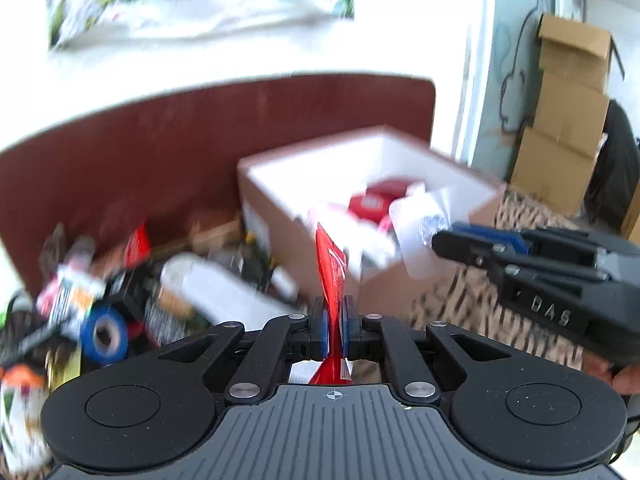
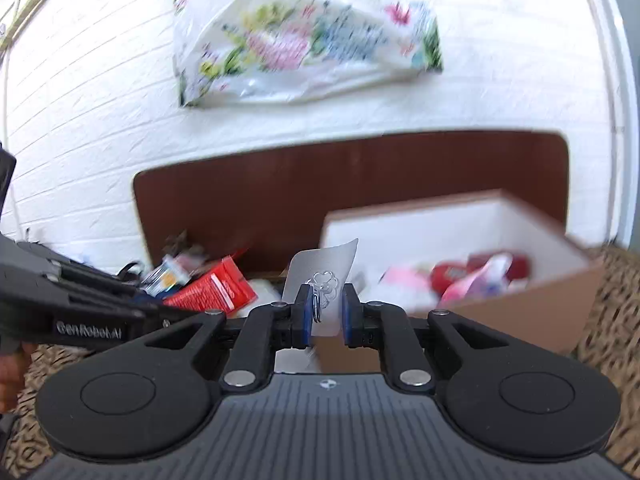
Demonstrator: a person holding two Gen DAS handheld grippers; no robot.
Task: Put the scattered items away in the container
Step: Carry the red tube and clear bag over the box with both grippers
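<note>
Left hand-held gripper (image 1: 333, 322) is clenched on a thin red sachet (image 1: 331, 272), which stands up edgewise between its blue pads (image 1: 349, 330) and pokes out behind them too. Off to its left lies the heap of scattered items (image 1: 120, 300) not yet tidied: a blue tape roll (image 1: 105, 334), a white bottle-like thing (image 1: 216, 288) and blurred packets, all against a brown board (image 1: 180, 148). Ahead and slightly right of it sits the cardboard box (image 1: 420, 280), white inside, already holding some red and white packets (image 1: 370, 204).

Right hand-held gripper (image 2: 325, 312) is grasping a small white card (image 2: 324, 276) with a line drawing and what looks like a metal ring hanging at its left pad. The card stands upright between pads that are set a little apart, so the hold seems to rest on the ring or the card's edge; I cannot tell which. The box (image 2: 520, 312) is ahead and to its right, with pink and red things inside.

Both views are smeared, so neither item is over the opening in a way I can confirm. The risks I judge from here: the card, held narrowly, may twist or slip free short of the box; the floppy sachet may catch on the near wall; and the two hand-held grippers, close together and heading for the same box, may knock each other.
</note>
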